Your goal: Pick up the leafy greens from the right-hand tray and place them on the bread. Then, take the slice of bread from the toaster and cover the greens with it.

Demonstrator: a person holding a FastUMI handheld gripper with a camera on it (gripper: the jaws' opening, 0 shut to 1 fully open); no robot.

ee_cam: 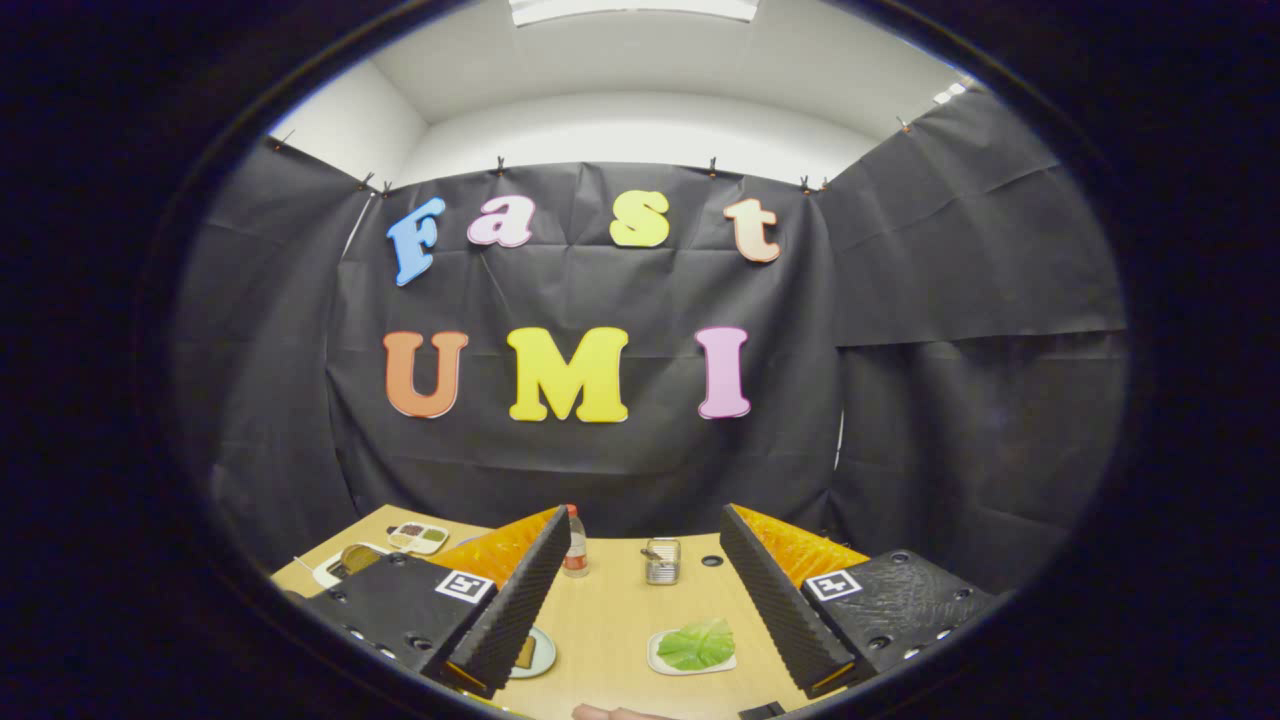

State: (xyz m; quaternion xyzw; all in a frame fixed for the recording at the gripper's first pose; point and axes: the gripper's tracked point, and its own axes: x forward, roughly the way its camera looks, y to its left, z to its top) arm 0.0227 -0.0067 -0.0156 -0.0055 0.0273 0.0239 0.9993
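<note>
Tool point(640, 600) fingers wide apart above leafy greens point(697, 644), long axis crosswise.

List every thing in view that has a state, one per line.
gripper: open, fingers wide apart, holding nothing
leafy greens: lying on the small white tray, between the fingers, untouched
toaster: upright at the far side of the table, contents unclear
bottle: upright, capped
plate: partly hidden by the left finger

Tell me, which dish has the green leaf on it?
The small white tray between the open gripper fingers holds the leafy greens. The round plate by the left finger carries something tan, and the divided dish far left holds dark bits.
</note>
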